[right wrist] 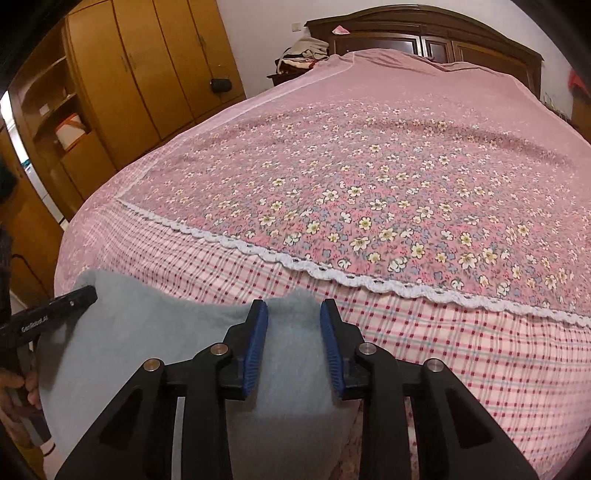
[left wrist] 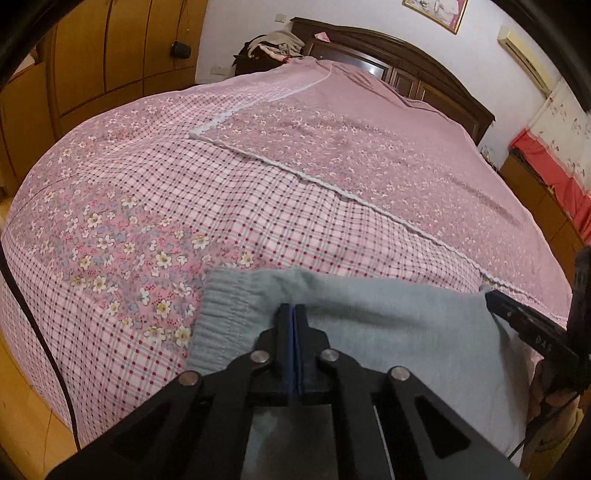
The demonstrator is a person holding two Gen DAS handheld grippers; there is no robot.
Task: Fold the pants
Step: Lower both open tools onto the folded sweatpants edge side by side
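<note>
Light grey pants (left wrist: 388, 325) lie at the near edge of the bed and hang over it, with the ribbed waistband (left wrist: 221, 314) to the left. My left gripper (left wrist: 293, 308) rests on the cloth just behind the waistband, its blue pads pressed together on a pinch of fabric. It shows in the right wrist view as a black finger at the pants' left corner (right wrist: 79, 295). My right gripper (right wrist: 292, 308) stands over the other end of the pants (right wrist: 147, 332). Its blue pads are apart, and a hump of grey cloth rises between them.
The bed (right wrist: 406, 184) carries a pink floral and checked cover with a white lace seam (right wrist: 332, 273). A wooden wardrobe (right wrist: 147, 66) stands to the left, a dark headboard (right wrist: 424, 33) at the far end. A person's hand (right wrist: 14, 391) holds the left gripper's handle.
</note>
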